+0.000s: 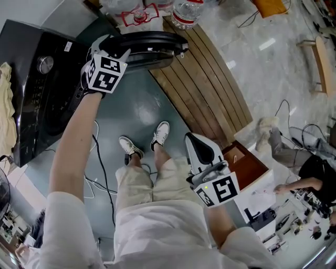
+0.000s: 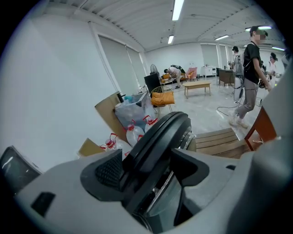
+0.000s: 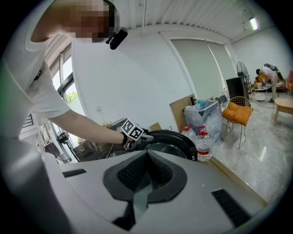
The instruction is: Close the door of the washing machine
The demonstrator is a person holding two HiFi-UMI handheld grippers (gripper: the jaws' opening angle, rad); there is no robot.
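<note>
Bare floor [image 1: 137, 111] separates washing machine [image 1: 37, 79] from wooden bench [image 1: 210, 84] (bottles [image 1: 186, 13] crowd behind the door [image 1: 152, 50])

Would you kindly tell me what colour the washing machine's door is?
Black; the door shows best in the left gripper view.

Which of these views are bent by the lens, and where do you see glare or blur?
Left gripper view: strong fisheye, dark corners, ceiling lights blown out, near washing machine door soft. Right gripper view: same bending, window overexposed. Head view: evenly lit, sharp, pale sheen on the floor.
</note>
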